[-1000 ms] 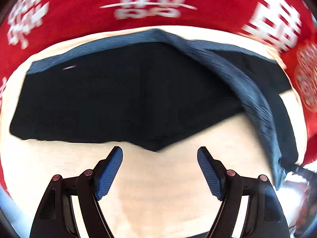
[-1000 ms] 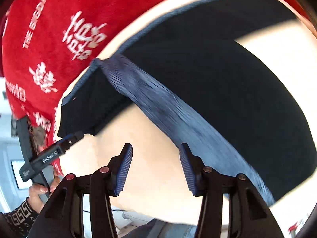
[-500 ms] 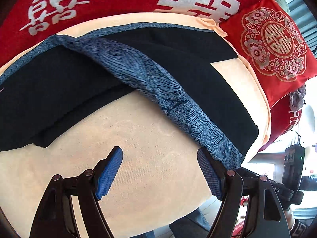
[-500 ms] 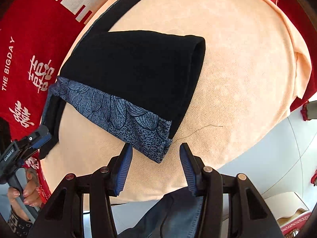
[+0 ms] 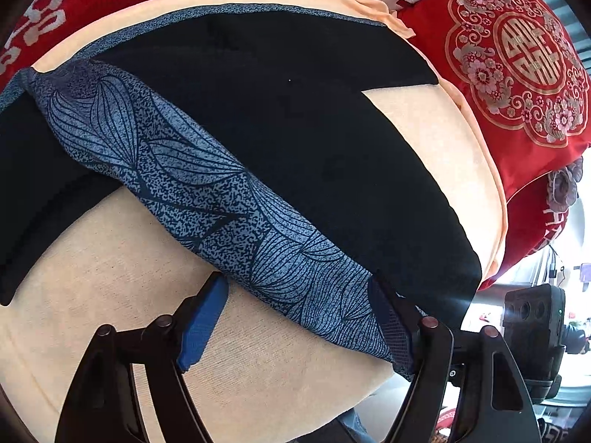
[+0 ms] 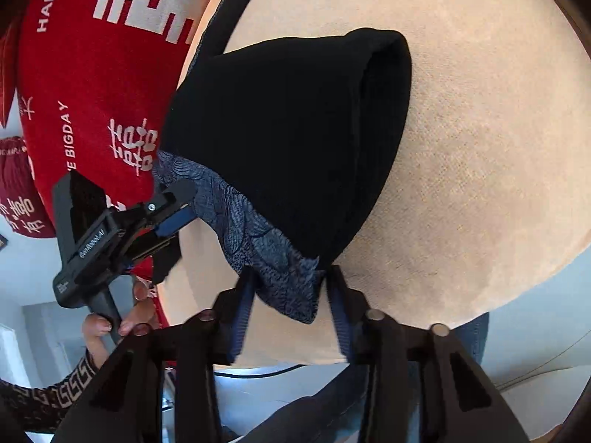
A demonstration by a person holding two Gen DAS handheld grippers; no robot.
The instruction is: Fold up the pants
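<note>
Black pants point(image 5: 295, 129) lie folded on a peach cushion point(image 5: 110, 277), their blue leaf-patterned waistband point(image 5: 207, 184) running diagonally toward me. My left gripper point(image 5: 295, 282) straddles the near stretch of the band. Its jaws are closing with the band between them, and I see no squeeze on the cloth. In the right wrist view the pants point(image 6: 288, 129) end in the waistband's corner point(image 6: 288, 288). My right gripper point(image 6: 291, 271) has that corner between its blurred fingers; the jaws are closing and a wide gap still shows. The left gripper point(image 6: 173, 217) sits at the band's far end.
Red pillows with white and gold characters point(image 5: 517, 74) point(image 6: 92, 92) line the cushion's back and side. The cushion's rounded front edge point(image 6: 369, 350) is just under my right fingers, with a person's jeans below. A hand in a patterned sleeve point(image 6: 107, 325) holds the left gripper.
Both grippers have swung in and come down onto the waistband. The band now lies between the left fingers and its corner between the right fingers, which have narrowed.
</note>
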